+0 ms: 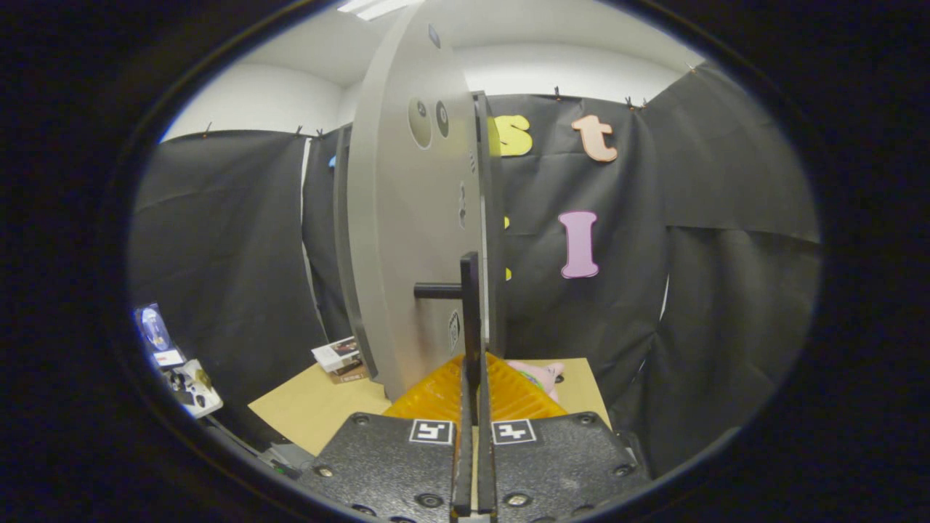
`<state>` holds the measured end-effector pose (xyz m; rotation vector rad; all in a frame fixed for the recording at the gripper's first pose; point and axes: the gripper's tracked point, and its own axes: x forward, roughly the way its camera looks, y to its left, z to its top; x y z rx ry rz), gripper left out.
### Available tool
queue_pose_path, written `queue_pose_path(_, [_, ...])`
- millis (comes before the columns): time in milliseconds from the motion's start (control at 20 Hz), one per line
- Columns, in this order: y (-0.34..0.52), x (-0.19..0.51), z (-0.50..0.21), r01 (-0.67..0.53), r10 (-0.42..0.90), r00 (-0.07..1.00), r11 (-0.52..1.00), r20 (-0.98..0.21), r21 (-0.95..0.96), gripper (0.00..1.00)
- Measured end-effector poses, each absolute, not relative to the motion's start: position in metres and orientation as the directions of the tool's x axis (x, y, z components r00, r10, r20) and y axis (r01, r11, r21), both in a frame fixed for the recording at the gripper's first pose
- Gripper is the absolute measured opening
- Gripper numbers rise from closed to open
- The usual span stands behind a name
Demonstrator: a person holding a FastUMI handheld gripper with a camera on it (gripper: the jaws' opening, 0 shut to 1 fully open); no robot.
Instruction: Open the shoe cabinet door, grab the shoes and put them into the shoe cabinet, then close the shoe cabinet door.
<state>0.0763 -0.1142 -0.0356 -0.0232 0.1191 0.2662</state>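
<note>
The grey shoe cabinet door (pixel 407 240) stands almost edge-on right ahead of me, swung partly out from the cabinet's dark frame (pixel 496 240). Its black handle (pixel 469 305) is an upright bar held off the door face by a short post. The bar runs down between my two fingers. My gripper (pixel 473 367) is shut on the handle, and both ribbed pads (pixel 436 396) press against the bar. A pink shoe (pixel 541 375) lies on the tan table (pixel 320 407) just beyond the right finger, partly hidden by it.
A small stack of books (pixel 338 357) lies on the table left of the door's foot. Lower left, off the table, sits a white stand with small devices (pixel 178 370). Black cloth walls close the booth behind and on both sides.
</note>
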Motion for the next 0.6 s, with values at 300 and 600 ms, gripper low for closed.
queue_pose_path(300, [-0.140,0.040,-0.043,-0.173,0.175,0.977,0.985,-0.122,0.025,0.28])
queue_pose_path(600, [-0.119,-0.011,-0.096,-0.111,0.112,0.979,0.994,-0.171,0.018,0.67])
